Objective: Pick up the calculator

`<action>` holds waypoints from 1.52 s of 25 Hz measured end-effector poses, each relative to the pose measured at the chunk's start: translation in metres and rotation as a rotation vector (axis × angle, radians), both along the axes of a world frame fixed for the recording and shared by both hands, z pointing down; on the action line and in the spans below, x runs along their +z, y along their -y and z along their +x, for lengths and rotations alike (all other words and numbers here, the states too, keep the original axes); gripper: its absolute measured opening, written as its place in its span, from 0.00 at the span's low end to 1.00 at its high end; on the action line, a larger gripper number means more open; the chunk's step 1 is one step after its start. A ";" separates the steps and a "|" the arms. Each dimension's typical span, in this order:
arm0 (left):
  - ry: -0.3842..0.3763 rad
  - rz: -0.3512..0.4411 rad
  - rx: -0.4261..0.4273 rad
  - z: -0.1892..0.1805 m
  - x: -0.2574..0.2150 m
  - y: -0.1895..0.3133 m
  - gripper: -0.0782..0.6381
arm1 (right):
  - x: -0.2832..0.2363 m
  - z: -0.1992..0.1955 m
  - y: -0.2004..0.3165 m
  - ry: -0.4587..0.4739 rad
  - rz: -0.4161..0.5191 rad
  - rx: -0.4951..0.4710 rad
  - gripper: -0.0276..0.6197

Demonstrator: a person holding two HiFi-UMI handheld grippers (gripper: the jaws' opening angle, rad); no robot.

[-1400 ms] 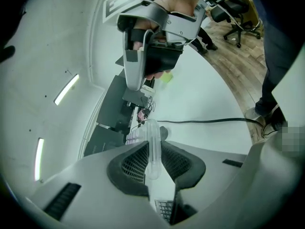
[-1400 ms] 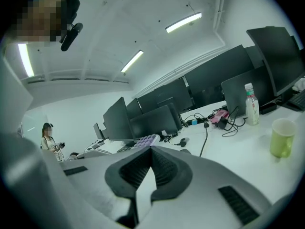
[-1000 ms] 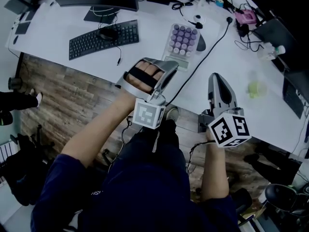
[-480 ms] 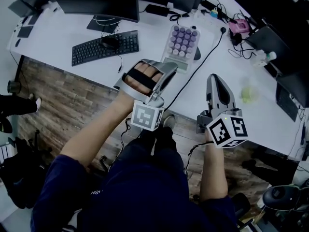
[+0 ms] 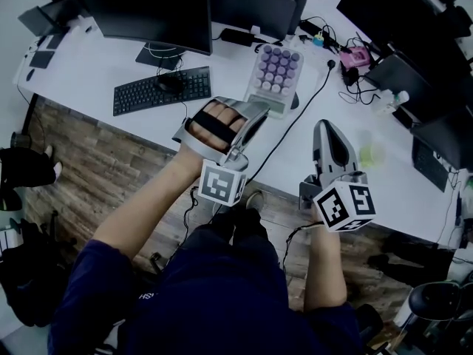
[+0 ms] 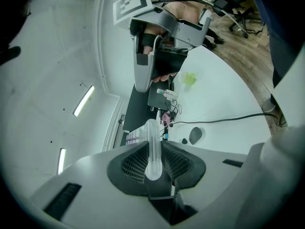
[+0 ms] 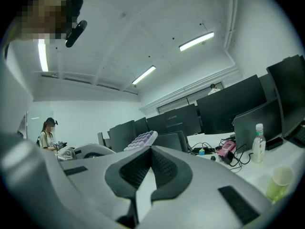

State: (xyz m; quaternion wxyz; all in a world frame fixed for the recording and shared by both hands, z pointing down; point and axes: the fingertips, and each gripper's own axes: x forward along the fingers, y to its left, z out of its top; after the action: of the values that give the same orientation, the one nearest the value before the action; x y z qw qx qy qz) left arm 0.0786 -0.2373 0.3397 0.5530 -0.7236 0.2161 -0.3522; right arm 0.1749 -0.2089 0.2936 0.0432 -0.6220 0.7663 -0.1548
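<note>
well, the calculator (image 5: 278, 71), purple keys up, shows at 12 o'clock in the head view, above the near part of the white tabletop (image 5: 89, 58). its near edge is pinched by the left hand-held gripper (image 5: 256, 109), which reaches in from 7 o'clock. in the left gripper view the calculator (image 6: 152, 144) stands edge-on between the two black pads (image 6: 133, 163). both pads press on it, and the purple keys show at its 9 o'clock side. in the right gripper view the calculator (image 7: 141, 140) is tilted, far end raised, in front of a row of dark monitors.

the right hand-held gripper (image 5: 326, 128) is at 4 o'clock of the calculator and apart from it. its pads are pressed together at the tips with nothing between them.

a black cable (image 5: 299, 113) runs across the tabletop between the two grippers, toward 1 o'clock. a black keyboard (image 5: 162, 89) lies at 9 o'clock of the calculator, with a monitor (image 5: 148, 9) at 11 o'clock of it. a green cup (image 5: 372, 152) stands at 3 o'clock of the right hand-held gripper, and a bottle (image 5: 392, 100) stands at 1 o'clock of it. wood floor (image 5: 96, 168) shows at 8 o'clock.
</note>
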 end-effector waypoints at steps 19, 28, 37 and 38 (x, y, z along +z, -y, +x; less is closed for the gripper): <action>-0.044 0.069 0.002 0.000 -0.059 0.009 0.25 | -0.054 0.003 0.003 -0.037 0.088 0.004 0.05; -0.060 0.105 0.000 -0.002 -0.078 0.018 0.25 | -0.074 0.004 0.006 -0.050 0.123 0.002 0.05; -0.082 0.134 0.008 0.000 -0.094 0.027 0.25 | -0.092 0.000 0.013 -0.068 0.156 -0.009 0.05; -0.084 0.137 0.008 0.000 -0.096 0.027 0.25 | -0.093 0.000 0.014 -0.068 0.160 -0.010 0.05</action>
State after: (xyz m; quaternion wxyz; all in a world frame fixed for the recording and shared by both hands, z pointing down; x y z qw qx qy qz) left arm 0.0784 -0.2647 0.2438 0.5930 -0.6991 0.2596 -0.3038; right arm 0.1745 -0.2229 0.2004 0.0659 -0.6178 0.7803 -0.0720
